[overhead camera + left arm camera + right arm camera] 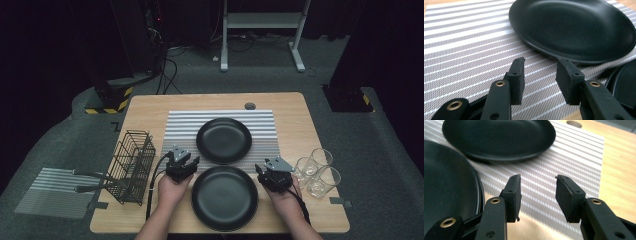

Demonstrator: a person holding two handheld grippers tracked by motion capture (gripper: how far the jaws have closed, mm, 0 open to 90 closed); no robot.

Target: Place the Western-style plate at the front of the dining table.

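Landmark: near plate (224,198), at the bench's front edge, half on the striped mat (180,125).
Your jaws: left gripper (182,165) and right gripper (272,172) flank its far rim, both apart, empty.
Nearer hand: about equal.
Far plate (223,140): just beyond, empty.
Wire basket (132,165): left, empty.

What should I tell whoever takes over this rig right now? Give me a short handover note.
Left gripper: open, empty, left of the near black plate.
Right gripper: open, empty, right of that plate.
Far black plate sits on the striped mat; the near one overlaps the mat's front edge.
Wire rack left, three glasses right.
Done: nothing gripped yet.
Left: probably handling the near plate.
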